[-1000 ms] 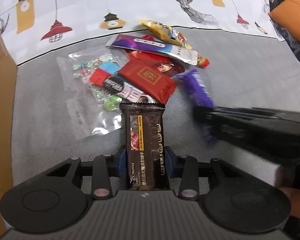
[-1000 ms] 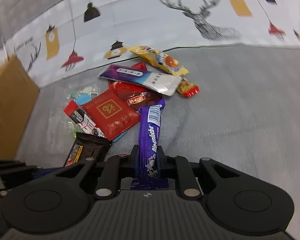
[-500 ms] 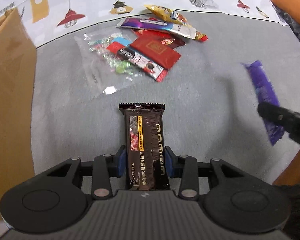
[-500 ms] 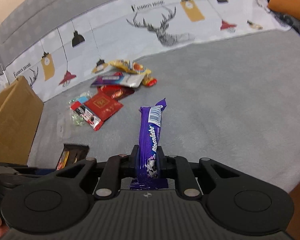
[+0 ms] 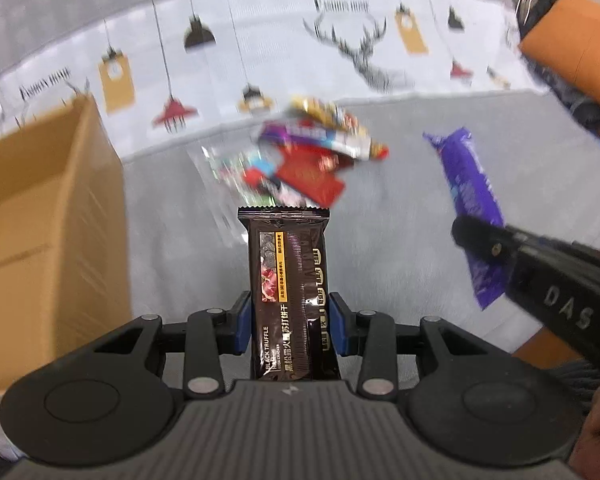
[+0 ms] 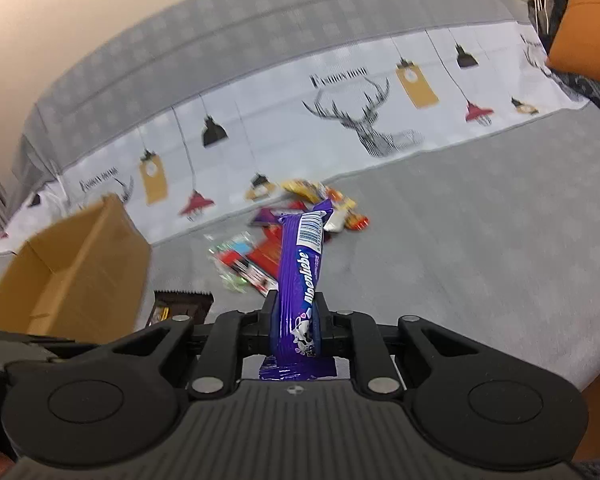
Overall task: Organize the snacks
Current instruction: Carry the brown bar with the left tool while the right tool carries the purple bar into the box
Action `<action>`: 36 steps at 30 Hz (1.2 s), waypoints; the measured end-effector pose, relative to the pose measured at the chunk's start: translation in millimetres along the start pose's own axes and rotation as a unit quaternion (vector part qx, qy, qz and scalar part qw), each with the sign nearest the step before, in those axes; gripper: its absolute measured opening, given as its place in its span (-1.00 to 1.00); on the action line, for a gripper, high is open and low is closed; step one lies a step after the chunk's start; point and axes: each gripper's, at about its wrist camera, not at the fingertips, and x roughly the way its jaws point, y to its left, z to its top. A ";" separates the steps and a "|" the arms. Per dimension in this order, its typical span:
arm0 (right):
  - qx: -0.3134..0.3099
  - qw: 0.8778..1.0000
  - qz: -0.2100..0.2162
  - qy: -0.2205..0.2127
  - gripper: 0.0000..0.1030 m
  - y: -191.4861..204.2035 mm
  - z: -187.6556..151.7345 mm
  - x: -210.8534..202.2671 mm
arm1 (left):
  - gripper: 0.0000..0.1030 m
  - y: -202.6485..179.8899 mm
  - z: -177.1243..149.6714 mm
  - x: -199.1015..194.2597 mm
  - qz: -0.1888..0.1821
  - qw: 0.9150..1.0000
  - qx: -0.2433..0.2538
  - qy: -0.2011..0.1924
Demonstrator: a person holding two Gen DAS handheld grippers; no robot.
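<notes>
A: What does the left wrist view give you?

B: The left hand-held gripper (image 5: 290,322) pinches a dark brown cracker bar (image 5: 286,292) by its lower half, blue pads tight on both long edges, the bar standing up out of the jaws above the grey bed cover (image 5: 380,264). To its right the right hand-held gripper (image 5: 484,256) comes in from the side, and you see the purple chocolate bar (image 5: 466,184) along its length, sticking out past the black finger.

A: And the right wrist view?

B: There the purple chocolate bar (image 6: 300,272) is seen from behind, clamped on edge in the right hand-held gripper (image 6: 298,330), with its barcode end leaning up and right and its crimped tail hanging below the jaws. Only the serrated top of the cracker bar (image 6: 180,304) peeks over the gripper body, low on the left.

A: The rest of the snacks?

B: A snack pile (image 5: 296,160) lies on the bed cover near the printed sheet with the deer and lamps (image 6: 364,128), blurred in both views: a red packet, a clear bag, a yellow wrapper. Both held bars are well apart from it.

A: The box?

B: An open cardboard box (image 6: 72,268) stands at the left. The right view looks into its open top; the left view shows mostly its outer wall (image 5: 56,216).
</notes>
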 end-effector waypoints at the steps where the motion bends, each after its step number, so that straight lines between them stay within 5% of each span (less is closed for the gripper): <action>1: -0.001 1.000 0.003 -0.004 -0.67 3.8 2.4 -4.0 | -0.17 4.0 3.1 -7.9 0.001 1.000 -0.001 -0.010; 12: -0.049 0.997 0.047 -0.027 -0.67 88.8 38.7 -23.1 | -0.17 103.7 22.8 -76.9 0.028 0.995 -0.067 -0.073; 18: -0.033 0.993 0.114 -0.009 -0.68 141.2 41.5 -21.1 | -0.17 176.0 10.5 -97.5 0.046 0.989 -0.107 -0.094; 27: -0.099 0.981 0.165 0.035 -0.68 259.7 41.4 10.3 | -0.17 285.3 -20.5 -93.1 0.064 0.977 -0.187 -0.081; 36: -0.145 0.969 0.166 0.111 -0.68 319.6 -4.2 72.3 | -0.17 348.1 -59.6 -57.5 0.073 0.968 -0.233 -0.053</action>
